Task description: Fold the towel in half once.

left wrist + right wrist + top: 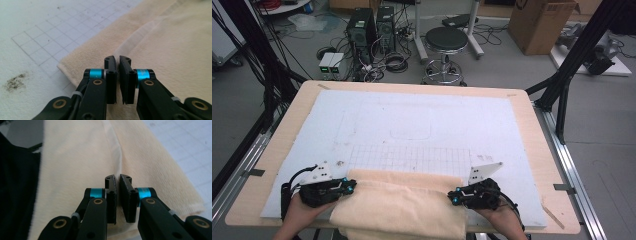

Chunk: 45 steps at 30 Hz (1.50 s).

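The cream towel [399, 202] lay at the near edge of the bench [532, 150], on the white mat [412, 120], its front hanging over toward the person. It looked already folded once: a second layer's hem ran across it in both gripper views, and the far fold sat just over the printed grid [409, 159].

The left tool [346, 185] was at the towel's left end and the right tool [455, 195] at its right end. Each had its jaws pressed nearly together with only a thin slit between; whether any cloth was caught in that slit I could not tell, since the pads seemed to sit above the fabric.

To my eye the folding was partway done, with at least another fold and some squaring up left.
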Each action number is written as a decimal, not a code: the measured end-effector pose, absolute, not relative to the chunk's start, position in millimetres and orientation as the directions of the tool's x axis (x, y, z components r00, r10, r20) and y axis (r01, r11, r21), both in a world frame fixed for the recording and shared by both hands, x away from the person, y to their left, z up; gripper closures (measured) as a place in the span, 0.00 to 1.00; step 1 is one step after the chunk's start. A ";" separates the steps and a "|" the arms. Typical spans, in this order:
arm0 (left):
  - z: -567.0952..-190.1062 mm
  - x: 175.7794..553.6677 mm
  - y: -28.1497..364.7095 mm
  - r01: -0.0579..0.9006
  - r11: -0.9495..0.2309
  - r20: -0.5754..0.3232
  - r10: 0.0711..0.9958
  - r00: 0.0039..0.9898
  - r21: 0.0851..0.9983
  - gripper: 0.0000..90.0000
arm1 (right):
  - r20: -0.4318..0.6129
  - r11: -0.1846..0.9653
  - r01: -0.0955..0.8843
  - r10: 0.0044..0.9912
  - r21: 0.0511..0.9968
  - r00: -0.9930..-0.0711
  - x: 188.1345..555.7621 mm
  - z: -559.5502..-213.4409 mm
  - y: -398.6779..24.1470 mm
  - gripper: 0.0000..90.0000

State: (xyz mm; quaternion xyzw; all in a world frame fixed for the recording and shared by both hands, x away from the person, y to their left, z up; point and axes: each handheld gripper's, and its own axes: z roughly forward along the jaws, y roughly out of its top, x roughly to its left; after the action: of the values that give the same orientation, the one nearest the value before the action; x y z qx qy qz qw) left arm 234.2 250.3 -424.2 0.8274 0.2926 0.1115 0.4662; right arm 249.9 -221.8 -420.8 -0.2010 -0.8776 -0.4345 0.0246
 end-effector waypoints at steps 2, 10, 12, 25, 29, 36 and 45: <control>-418.0 223.8 253.9 0.354 -0.374 -0.085 0.575 0.814 0.857 0.93 | 0.212 0.524 0.353 0.311 0.775 -0.926 243.8 -412.0 -222.7 0.93; -384.4 155.7 278.2 0.218 -0.261 -0.111 0.372 0.922 0.940 0.83 | 0.236 0.452 0.229 0.043 0.862 -0.971 193.6 -372.2 -225.0 0.76; -376.8 143.8 283.6 0.200 -0.221 -0.118 0.338 0.934 0.955 0.75 | 0.215 0.448 0.199 0.017 0.872 -0.977 183.8 -365.4 -225.2 0.71; -406.7 234.5 268.8 0.336 -0.276 -0.112 0.599 0.793 0.900 0.65 | 0.167 0.511 0.366 0.393 0.778 -0.904 261.3 -392.6 -226.3 0.63; -424.1 260.5 264.3 0.409 -0.341 -0.095 0.658 0.747 0.846 0.57 | 0.189 0.518 0.410 0.426 0.751 -0.885 278.3 -404.3 -225.0 0.60; -435.7 281.2 263.0 0.502 -0.334 -0.175 0.669 0.723 0.798 0.52 | 0.148 0.580 0.431 0.470 0.691 -0.870 287.9 -416.0 -218.9 0.54; -440.4 282.4 256.6 0.515 -0.387 -0.185 0.634 0.751 0.765 0.86 | 0.235 0.560 0.499 0.478 0.661 -0.847 300.5 -435.8 -226.1 0.75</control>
State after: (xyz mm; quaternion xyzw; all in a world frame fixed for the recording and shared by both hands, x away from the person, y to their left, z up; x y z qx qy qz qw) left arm 282.4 256.6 -440.4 0.8299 0.3462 0.0688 0.4320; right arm 300.5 -226.1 -435.8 -0.2766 -0.8832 -0.3785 0.0143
